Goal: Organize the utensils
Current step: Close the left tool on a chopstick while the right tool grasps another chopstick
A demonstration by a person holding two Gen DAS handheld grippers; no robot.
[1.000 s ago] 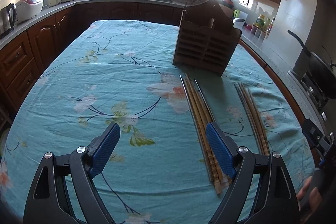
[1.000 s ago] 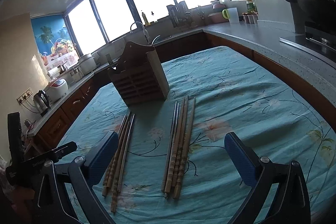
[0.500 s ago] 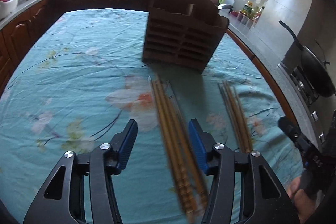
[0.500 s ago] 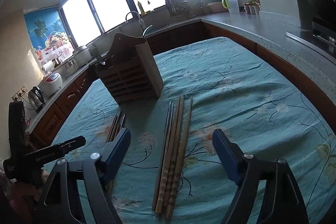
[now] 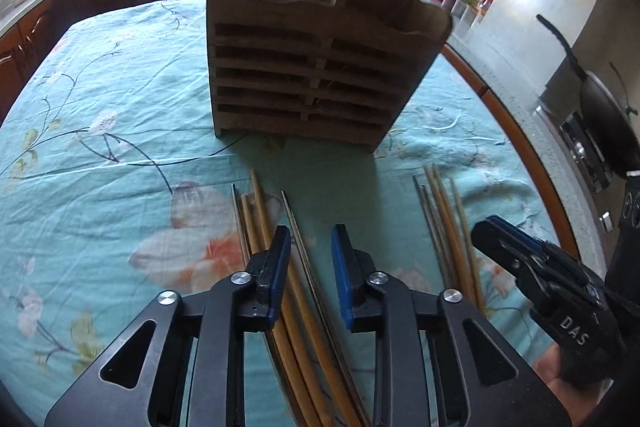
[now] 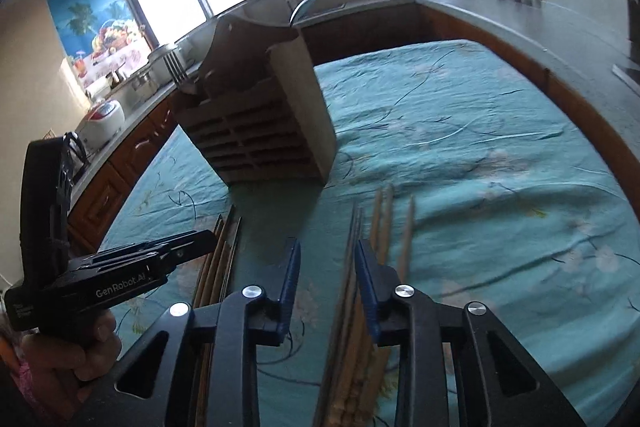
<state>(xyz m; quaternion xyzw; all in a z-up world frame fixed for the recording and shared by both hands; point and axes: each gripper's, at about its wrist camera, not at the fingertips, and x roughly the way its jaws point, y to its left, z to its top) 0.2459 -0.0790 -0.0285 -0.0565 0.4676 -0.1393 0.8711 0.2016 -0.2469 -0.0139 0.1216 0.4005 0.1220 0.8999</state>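
Left wrist view: the left tongs (image 5: 308,267) hang low over the left bundle of chopsticks (image 5: 256,223) on the cloth-covered desk (image 5: 100,147). Their jaws are closing; a thin metal stick and perhaps one wooden one run through the gap, while the other sticks lie just outside the left pad, and no pad presses on anything yet. To do this well, I judge the tongs should shift slightly left so the whole bundle sits between the pads, then close squarely across the sticks so none rolls out. Straight ahead stands the wooden utensil holder (image 5: 312,67), the likely destination. Off to the right lies the right bundle of chopsticks (image 5: 444,227), with the right tongs (image 5: 500,239) above it.

Right wrist view: the right tongs (image 6: 326,279) are also closing, with dark thin sticks of their bundle between the pads and the wooden ones passing under the right pad; I see no firm pinch.

Count: two bundles, one holder, two tongs. The left bundle shows about five sticks, the right about five; blur makes either count uncertain.
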